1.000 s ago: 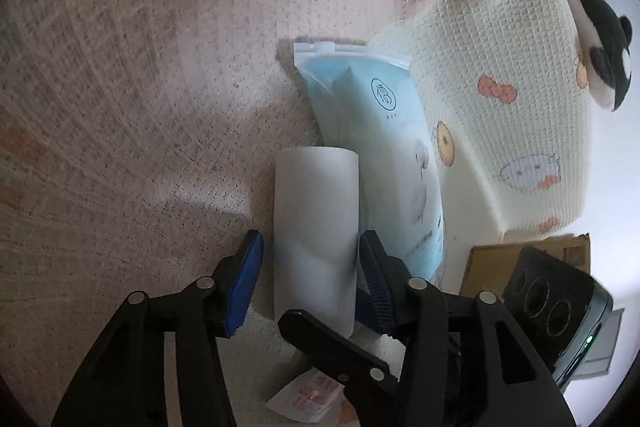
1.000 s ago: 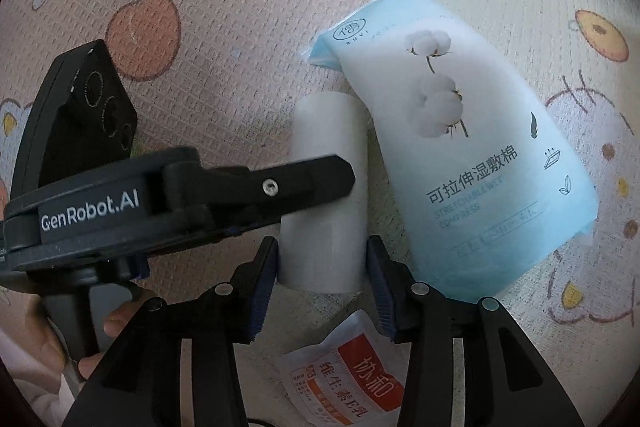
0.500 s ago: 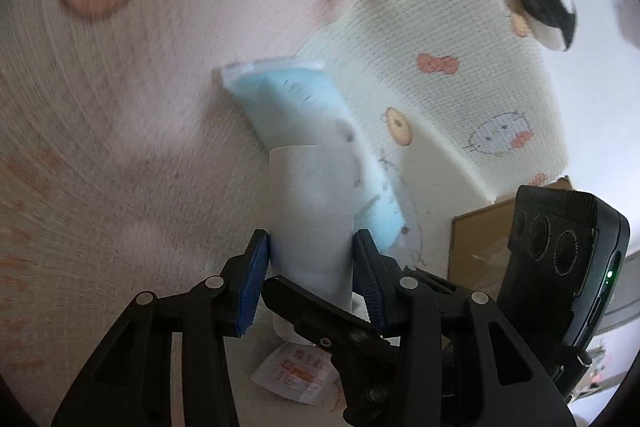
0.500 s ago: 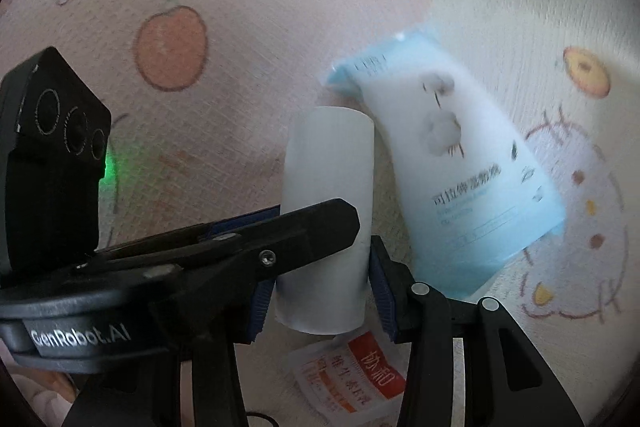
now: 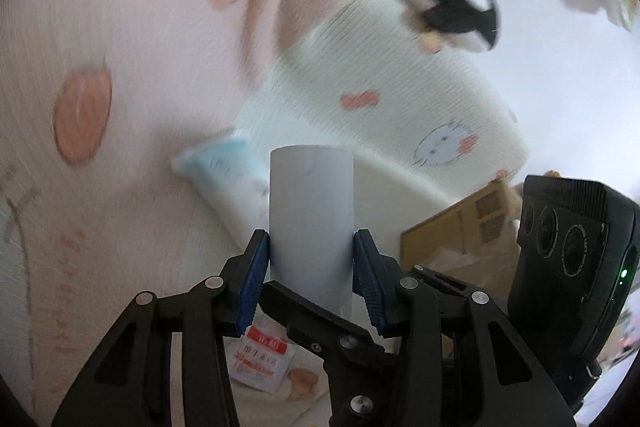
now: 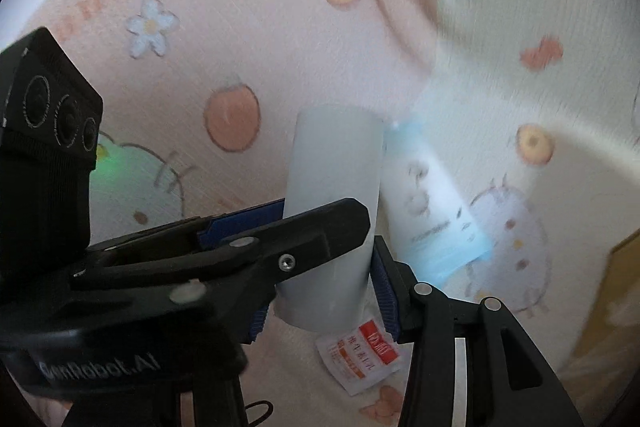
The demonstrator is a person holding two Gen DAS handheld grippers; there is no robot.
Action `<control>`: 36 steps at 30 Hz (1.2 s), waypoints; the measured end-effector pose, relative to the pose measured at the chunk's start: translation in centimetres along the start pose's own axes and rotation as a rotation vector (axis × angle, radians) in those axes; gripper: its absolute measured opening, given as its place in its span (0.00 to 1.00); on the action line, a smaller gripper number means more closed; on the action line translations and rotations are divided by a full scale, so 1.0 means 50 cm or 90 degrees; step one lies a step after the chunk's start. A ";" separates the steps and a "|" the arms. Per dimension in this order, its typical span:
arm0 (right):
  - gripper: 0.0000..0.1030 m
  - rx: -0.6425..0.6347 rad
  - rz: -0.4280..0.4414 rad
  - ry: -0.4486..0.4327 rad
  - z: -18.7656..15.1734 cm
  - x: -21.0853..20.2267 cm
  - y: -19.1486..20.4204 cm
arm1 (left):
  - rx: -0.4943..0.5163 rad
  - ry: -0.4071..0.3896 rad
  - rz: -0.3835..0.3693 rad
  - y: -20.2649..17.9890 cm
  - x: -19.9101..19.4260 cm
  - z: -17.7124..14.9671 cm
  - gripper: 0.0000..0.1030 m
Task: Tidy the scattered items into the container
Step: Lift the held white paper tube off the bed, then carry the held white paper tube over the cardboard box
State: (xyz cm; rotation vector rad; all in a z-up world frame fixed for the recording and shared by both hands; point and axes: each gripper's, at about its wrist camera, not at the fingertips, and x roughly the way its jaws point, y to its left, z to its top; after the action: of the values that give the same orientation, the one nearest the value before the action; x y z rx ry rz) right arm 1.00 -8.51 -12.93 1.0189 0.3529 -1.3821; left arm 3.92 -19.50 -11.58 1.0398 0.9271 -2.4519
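Note:
A white paper roll is clamped between the blue pads of my left gripper and lifted off the bed. My right gripper is shut on the same roll, its fingers crossing the left gripper's. A light blue wipes pouch lies on the blanket behind the roll; it also shows in the right wrist view. A small red-and-white sachet lies on the blanket below the roll, seen too in the right wrist view. A brown cardboard box stands at the right.
A pink and cream cartoon-print blanket covers the bed. A black-and-white orca plush lies at the far edge. The box's yellow-brown corner shows at the right of the right wrist view.
Both grippers closed on the roll and raised it off the blanket. The view swung up, so the pouch and sachet now sit lower and farther.

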 end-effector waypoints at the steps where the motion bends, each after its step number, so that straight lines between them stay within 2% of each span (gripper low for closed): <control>1: 0.42 -0.007 0.000 -0.010 0.022 -0.007 -0.036 | 0.005 -0.011 0.001 -0.012 -0.013 0.004 0.46; 3: 0.42 -0.014 -0.001 -0.030 0.061 0.006 -0.005 | 0.013 -0.018 -0.001 -0.030 -0.024 0.012 0.46; 4: 0.42 -0.014 -0.002 -0.035 0.034 -0.012 0.015 | 0.017 -0.019 -0.003 -0.038 -0.027 0.017 0.46; 6: 0.42 -0.007 -0.004 -0.044 0.031 -0.027 0.015 | 0.025 -0.015 -0.006 -0.051 -0.027 0.020 0.46; 9: 0.42 0.008 -0.009 -0.036 0.033 -0.061 -0.013 | 0.020 0.006 -0.013 -0.062 -0.019 0.023 0.46; 11: 0.42 0.020 -0.019 -0.021 0.059 -0.060 -0.020 | 0.016 0.021 -0.024 -0.072 -0.012 0.023 0.46; 14: 0.42 0.025 -0.031 -0.015 0.054 -0.079 -0.025 | 0.028 0.024 -0.030 -0.097 -0.012 0.023 0.46; 22: 0.42 0.034 -0.018 -0.044 0.060 -0.154 -0.059 | 0.048 0.012 0.004 -0.189 -0.041 0.037 0.46; 36: 0.42 0.075 -0.055 -0.088 0.050 -0.264 -0.130 | 0.138 0.029 -0.017 -0.335 -0.015 0.045 0.46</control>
State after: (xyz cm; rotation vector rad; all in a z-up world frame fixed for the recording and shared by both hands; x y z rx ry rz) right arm -8.70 -1.12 -4.27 1.0071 0.2165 -1.5584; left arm -5.27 -8.63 -2.47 1.1649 0.7030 -2.6053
